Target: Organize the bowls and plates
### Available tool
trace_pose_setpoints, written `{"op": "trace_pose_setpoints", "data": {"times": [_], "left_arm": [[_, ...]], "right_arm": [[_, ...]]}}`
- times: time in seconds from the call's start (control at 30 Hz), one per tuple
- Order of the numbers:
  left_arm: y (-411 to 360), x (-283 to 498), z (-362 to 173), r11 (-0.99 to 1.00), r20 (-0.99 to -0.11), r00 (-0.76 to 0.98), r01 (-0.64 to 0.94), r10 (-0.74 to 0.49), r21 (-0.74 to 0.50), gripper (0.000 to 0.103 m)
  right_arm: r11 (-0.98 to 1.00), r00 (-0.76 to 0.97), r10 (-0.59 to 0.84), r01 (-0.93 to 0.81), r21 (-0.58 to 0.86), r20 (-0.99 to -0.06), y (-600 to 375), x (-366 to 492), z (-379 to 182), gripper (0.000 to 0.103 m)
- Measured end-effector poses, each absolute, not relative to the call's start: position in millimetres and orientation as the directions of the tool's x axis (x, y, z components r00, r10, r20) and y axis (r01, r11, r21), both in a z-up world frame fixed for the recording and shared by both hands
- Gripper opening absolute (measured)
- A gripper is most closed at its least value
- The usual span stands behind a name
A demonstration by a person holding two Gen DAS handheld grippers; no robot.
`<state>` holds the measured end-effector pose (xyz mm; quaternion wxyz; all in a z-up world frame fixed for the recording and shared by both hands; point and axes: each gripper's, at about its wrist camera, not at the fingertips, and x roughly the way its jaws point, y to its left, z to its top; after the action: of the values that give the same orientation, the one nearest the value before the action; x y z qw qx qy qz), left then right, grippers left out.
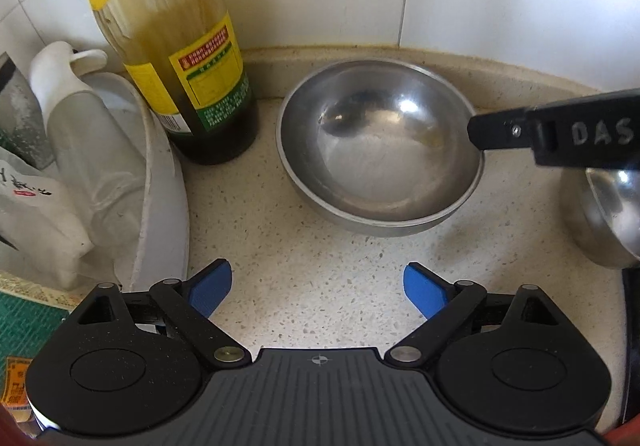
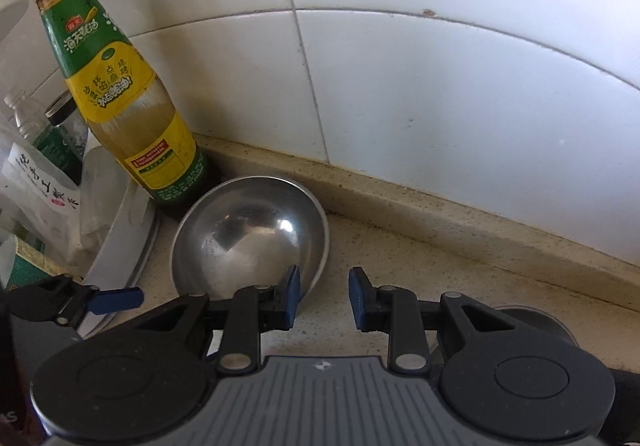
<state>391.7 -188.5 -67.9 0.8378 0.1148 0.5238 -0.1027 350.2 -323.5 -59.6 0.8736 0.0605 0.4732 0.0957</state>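
Both hand-held grippers spread apart — right (image 2: 324,296) at steel bowl (image 2: 248,234) rim, left (image 1: 318,290) low over counter (image 1: 320,266).

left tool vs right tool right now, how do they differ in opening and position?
The left tool is spread wide; the right tool has a narrower gap, though it is also open. The left tool hovers over bare counter, short of the steel bowl; the right tool sits at that bowl's rim, one finger over the bowl's edge. Both have blue pads, point toward the tiled wall, and hold nothing.
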Motion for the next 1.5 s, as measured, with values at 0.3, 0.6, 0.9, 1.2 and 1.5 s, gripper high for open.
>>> {"op": "trace_pose_setpoints", "data": {"times": [0.3, 0.6, 0.9, 1.2, 1.5], "left_arm": [[-194, 406, -76, 0.953, -0.924, 0.377, 0.296, -0.062, 0.057, 0.088], [-206, 409, -73, 0.942, -0.922, 0.377, 0.334, -0.089, 0.046, 0.074], [-228, 397, -64, 0.92, -0.917, 0.38, 0.389, -0.117, 0.043, 0.057], [-212, 379, -53, 0.914, -0.909, 0.383, 0.406, -0.164, 0.007, 0.06], [-184, 371, -21, 0.929, -0.867, 0.439, 0.364, -0.235, -0.067, 0.079]], "right_arm": [[0.97, 0.483, 0.243, -0.139, 0.2, -0.841, -317, 367, -77, 0.029], [0.959, 0.478, 0.28, -0.171, 0.225, -0.832, -317, 366, -82, 0.024], [0.95, 0.485, 0.306, -0.205, 0.233, -0.819, -313, 351, -71, 0.023], [0.952, 0.484, 0.302, -0.197, 0.233, -0.821, -322, 341, -65, 0.021], [0.95, 0.486, 0.312, -0.175, 0.259, -0.816, -329, 345, -66, 0.021]]}}
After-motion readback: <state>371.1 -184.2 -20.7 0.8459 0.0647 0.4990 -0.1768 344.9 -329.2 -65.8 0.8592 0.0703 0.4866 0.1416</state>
